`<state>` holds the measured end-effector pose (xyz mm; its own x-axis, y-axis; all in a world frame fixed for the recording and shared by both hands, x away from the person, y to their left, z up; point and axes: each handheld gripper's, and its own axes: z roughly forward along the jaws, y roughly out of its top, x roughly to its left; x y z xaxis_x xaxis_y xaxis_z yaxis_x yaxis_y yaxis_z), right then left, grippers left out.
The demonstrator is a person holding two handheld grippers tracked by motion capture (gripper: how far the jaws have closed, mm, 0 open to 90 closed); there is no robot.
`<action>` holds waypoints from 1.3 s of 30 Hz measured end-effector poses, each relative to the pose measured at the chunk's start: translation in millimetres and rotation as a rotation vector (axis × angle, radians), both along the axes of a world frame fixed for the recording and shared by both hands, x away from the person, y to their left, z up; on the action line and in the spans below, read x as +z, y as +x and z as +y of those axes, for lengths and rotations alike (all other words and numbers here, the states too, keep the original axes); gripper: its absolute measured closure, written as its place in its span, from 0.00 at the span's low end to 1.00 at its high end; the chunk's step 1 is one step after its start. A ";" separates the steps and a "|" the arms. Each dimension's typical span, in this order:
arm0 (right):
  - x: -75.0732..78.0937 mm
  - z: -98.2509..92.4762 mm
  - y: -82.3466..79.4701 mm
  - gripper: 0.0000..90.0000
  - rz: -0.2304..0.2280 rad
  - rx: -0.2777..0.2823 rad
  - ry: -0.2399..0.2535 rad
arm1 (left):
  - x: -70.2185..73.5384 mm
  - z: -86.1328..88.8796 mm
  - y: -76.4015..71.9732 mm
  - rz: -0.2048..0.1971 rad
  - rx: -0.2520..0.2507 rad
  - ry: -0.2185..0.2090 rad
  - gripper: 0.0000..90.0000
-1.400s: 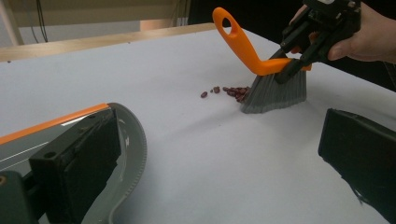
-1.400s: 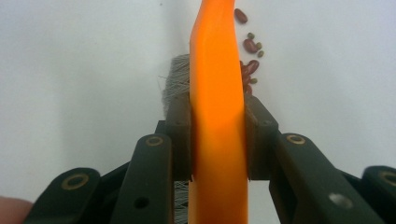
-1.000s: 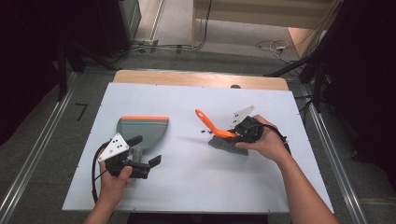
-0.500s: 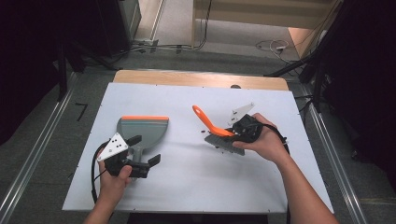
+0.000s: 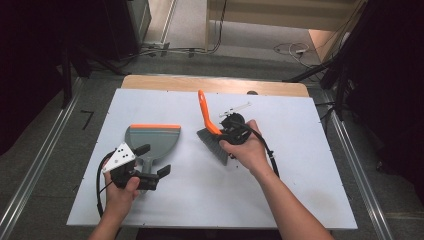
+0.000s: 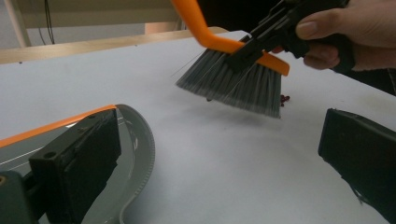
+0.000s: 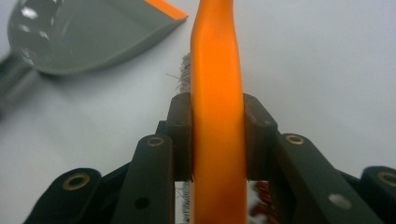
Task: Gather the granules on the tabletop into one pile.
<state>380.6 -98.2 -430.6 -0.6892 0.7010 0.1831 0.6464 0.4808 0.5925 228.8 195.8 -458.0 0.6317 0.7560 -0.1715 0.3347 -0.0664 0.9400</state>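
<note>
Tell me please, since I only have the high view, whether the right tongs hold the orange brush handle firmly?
Observer: Yes. In the right gripper view, the right tongs pinch the brush handle from both sides, with no gap.
Operator: Thank you. Is there anything to sweep?
Observer: The left gripper view shows small dark red crumbs on the table beside the bristles.
Operator: And the left tongs?
Observer: The left tongs are wide open, with one jaw over the dustpan.

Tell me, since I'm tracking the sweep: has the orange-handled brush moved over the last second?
Yes. The orange-handled brush with grey bristles, clamped in the right gripper, has shifted left toward the grey dustpan with the orange lip, its handle swinging more upright.
</note>
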 end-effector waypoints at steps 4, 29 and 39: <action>-14.7 1.8 9.1 0.76 0.105 -0.113 0.050 | 0.1 0.9 -0.3 0.001 0.001 0.002 0.00; -28.6 -67.5 -1.0 0.75 0.185 -0.434 0.044 | 0.6 -2.7 -0.9 0.001 -0.004 0.012 0.00; -23.2 -81.7 -5.5 0.75 0.176 -0.423 0.059 | 1.1 -4.1 -0.3 -0.002 -0.009 0.015 0.00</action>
<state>375.1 -180.0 -453.8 -0.2996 0.8987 0.3203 0.8719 0.1216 0.4744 228.6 191.8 -456.8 0.6391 0.7526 -0.1587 0.3322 -0.0840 0.9395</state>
